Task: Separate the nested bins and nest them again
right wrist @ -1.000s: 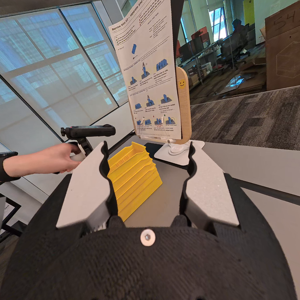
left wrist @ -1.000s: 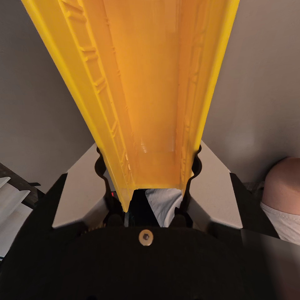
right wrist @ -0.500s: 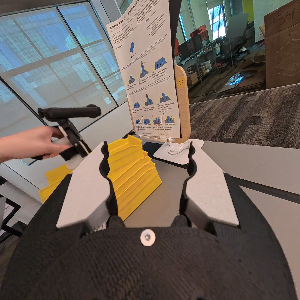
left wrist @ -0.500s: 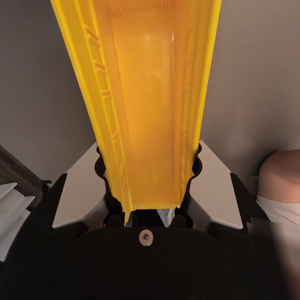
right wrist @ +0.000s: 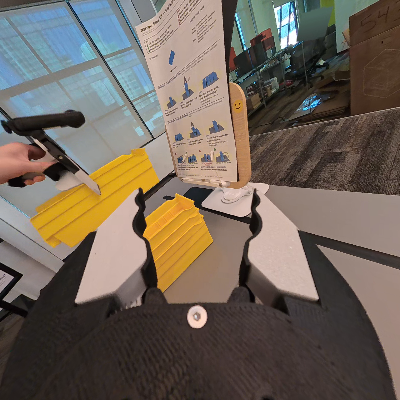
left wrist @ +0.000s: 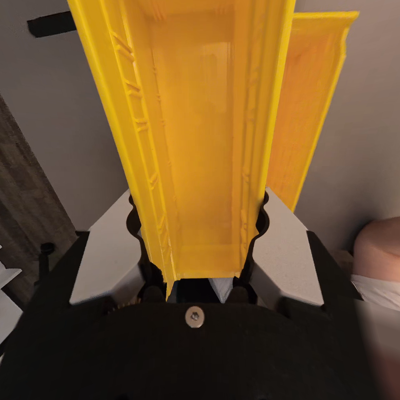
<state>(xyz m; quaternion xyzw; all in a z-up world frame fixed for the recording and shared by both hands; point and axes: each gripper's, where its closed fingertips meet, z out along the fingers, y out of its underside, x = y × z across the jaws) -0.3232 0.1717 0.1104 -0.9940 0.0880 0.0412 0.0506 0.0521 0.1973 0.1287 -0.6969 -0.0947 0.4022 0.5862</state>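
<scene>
Your printed instruction sheet (right wrist: 190, 91) with blue bin drawings stood clipped on a wooden stand (right wrist: 240, 138) near the desk's (right wrist: 324, 216) far edge, behind the ribbed yellow nested stack (right wrist: 177, 236) resting on the desk. Your left hand-held gripper (left wrist: 198, 205) was clamped across a long yellow bin (left wrist: 194, 129), both pads pressing its walls, held in the air left of the stack, its far end cut off. Your right hand-held gripper (right wrist: 197, 214) stood wide open and bare above the stack, whose near end its left finger hid.
</scene>
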